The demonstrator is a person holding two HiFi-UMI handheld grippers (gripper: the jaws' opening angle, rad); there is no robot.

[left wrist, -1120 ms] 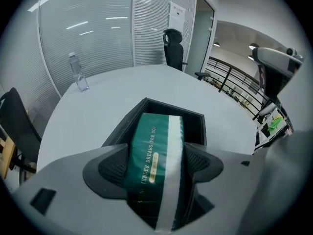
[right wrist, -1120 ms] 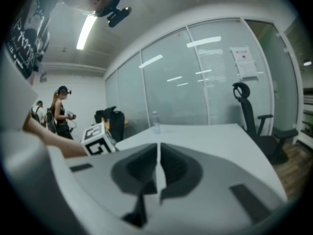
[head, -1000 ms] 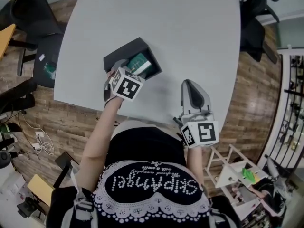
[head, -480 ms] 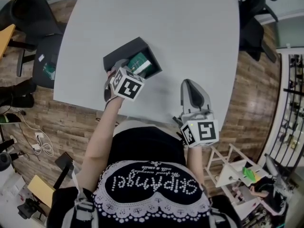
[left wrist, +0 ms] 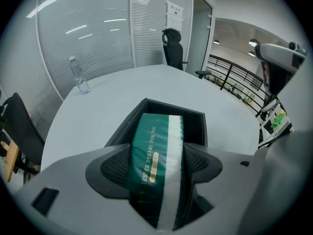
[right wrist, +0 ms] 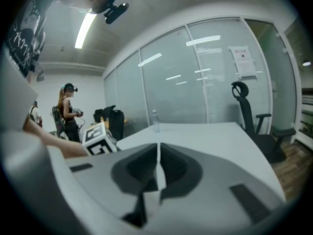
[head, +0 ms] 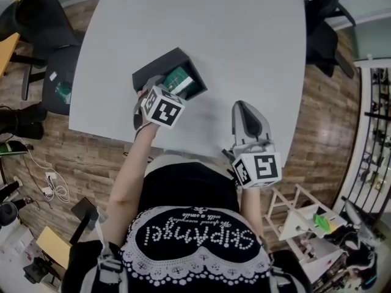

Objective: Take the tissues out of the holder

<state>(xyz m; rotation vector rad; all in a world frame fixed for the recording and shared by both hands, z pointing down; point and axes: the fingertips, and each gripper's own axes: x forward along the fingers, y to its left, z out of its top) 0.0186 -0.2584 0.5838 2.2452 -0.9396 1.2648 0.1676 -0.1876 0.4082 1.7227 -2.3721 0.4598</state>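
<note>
The grey table (head: 232,35) carries the black holder (left wrist: 198,124), open just ahead of the left gripper (left wrist: 156,156), whose jaws clamp the near end of the green tissue pack (left wrist: 157,129) — grasp made, so the lift-out looks next. The pack's long axis runs straight away from those jaws, its far end inside the holder; pulling back and up along it should free it. The right gripper (right wrist: 158,160) — jaws pressed together, empty — sits well off to the side.

Bright ceiling light, fisheye edges, near parts blurred.
</note>
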